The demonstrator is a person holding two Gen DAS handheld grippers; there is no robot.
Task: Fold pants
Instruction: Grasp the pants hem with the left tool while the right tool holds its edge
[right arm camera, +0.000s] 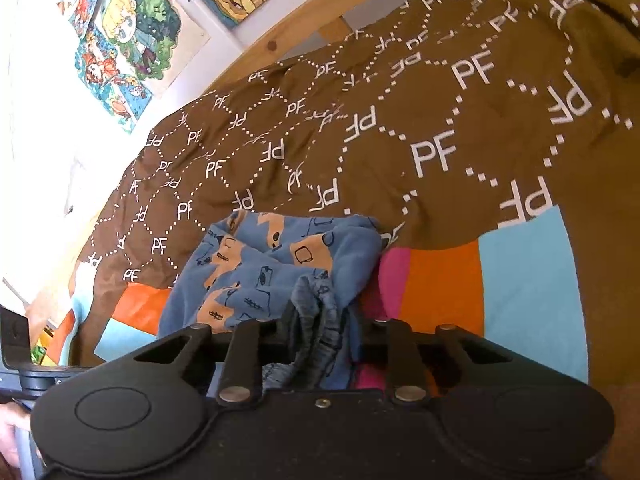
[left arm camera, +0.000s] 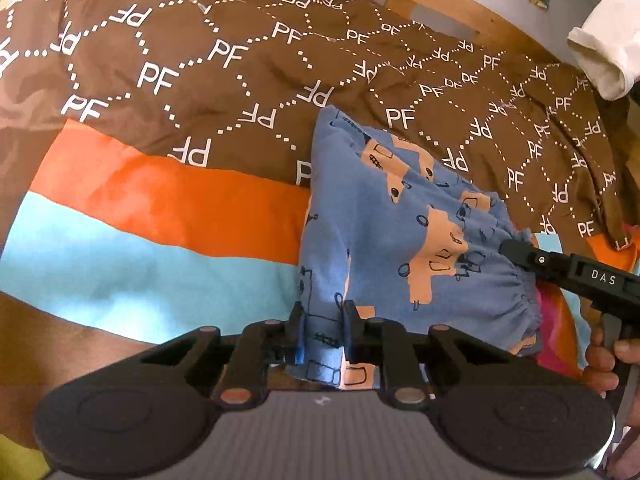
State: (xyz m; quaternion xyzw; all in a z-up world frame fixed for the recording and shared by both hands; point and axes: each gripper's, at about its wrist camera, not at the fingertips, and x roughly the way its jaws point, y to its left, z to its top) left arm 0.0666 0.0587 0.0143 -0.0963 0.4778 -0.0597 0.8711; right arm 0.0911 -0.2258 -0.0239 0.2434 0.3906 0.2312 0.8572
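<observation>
Pants, blue with tan print, being held bunched over striped sheet beside brown blanket. Left wrist view alone showing right gripper reaching in from right, clamped on gathered waistband, with person's fingers wrapped round handle. Right wrist view alone showing posters on wall. Left gripper being clenched on pants' near edge, angled steeply down. In own view, right gripper being tilted less, cloth bunched between jaws.
</observation>
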